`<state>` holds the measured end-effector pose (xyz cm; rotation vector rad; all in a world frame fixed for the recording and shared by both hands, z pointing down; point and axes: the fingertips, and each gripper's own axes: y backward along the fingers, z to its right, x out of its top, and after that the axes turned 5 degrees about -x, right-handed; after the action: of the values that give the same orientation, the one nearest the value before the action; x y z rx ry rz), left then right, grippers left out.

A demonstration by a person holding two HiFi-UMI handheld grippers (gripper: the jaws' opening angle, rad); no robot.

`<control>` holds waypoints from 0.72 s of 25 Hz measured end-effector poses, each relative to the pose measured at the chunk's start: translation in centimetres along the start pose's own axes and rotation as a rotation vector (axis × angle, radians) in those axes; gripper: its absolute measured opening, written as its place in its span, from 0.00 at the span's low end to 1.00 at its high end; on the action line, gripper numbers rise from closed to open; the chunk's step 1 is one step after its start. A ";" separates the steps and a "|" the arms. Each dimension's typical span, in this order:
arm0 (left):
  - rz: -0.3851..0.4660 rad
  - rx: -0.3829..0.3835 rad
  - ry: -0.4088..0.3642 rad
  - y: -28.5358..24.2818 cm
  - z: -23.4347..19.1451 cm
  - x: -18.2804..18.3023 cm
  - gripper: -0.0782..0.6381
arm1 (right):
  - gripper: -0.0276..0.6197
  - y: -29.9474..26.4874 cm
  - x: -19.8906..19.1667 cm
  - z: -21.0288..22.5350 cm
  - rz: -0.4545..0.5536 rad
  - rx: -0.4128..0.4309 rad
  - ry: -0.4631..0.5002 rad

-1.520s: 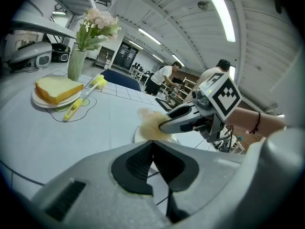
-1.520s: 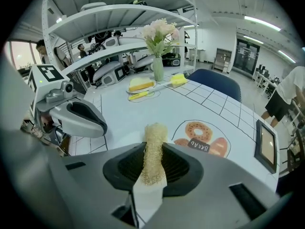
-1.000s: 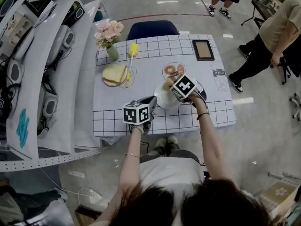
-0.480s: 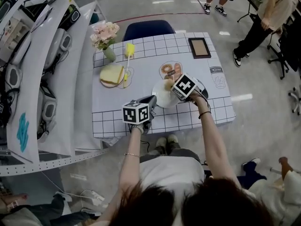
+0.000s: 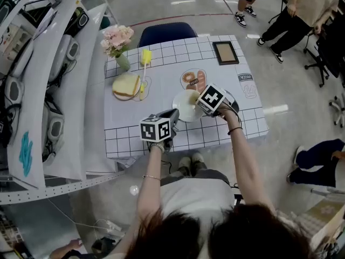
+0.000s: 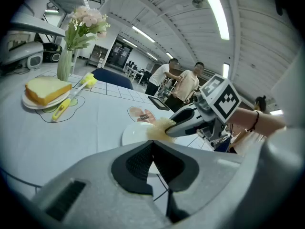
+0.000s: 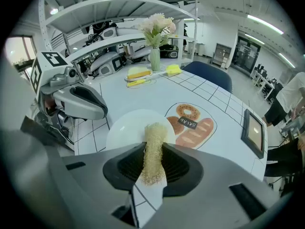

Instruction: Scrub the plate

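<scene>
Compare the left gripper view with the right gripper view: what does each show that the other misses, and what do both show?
Only the left gripper view: the right gripper from outside, holding the scrubber at the plate, and the left gripper with jaws together. Only the right gripper view: the scrubber pinched between its own jaws, and the left gripper's side beside the plate. Both: plate, bread slice, flowers.

Right gripper's (image 7: 153, 170) jaws pinch scrubber (image 7: 154, 144) over plate (image 7: 125, 128).

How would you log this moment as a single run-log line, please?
step: scrub | right gripper: jaws shut on scrubber, on plate | left gripper: jaws shut on plate rim
</scene>
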<state>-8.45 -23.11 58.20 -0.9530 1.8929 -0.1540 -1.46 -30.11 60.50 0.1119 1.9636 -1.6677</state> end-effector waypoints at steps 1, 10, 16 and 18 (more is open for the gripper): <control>-0.001 -0.001 -0.001 0.0 0.0 0.0 0.12 | 0.19 0.0 0.0 0.0 0.000 0.000 0.001; -0.001 -0.004 0.000 0.3 0.2 -0.5 0.12 | 0.19 0.4 -0.7 -1.0 -0.014 0.012 0.002; -0.003 -0.008 -0.001 0.6 0.3 -0.8 0.12 | 0.19 0.7 -1.2 -1.8 -0.021 0.021 -0.004; -0.003 -0.010 -0.001 0.7 0.4 -0.9 0.12 | 0.19 0.8 -1.3 -2.0 -0.022 0.023 -0.006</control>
<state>-8.30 -21.93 58.35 -0.9627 1.8933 -0.1464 -0.76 -27.67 60.53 0.0944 1.9487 -1.7026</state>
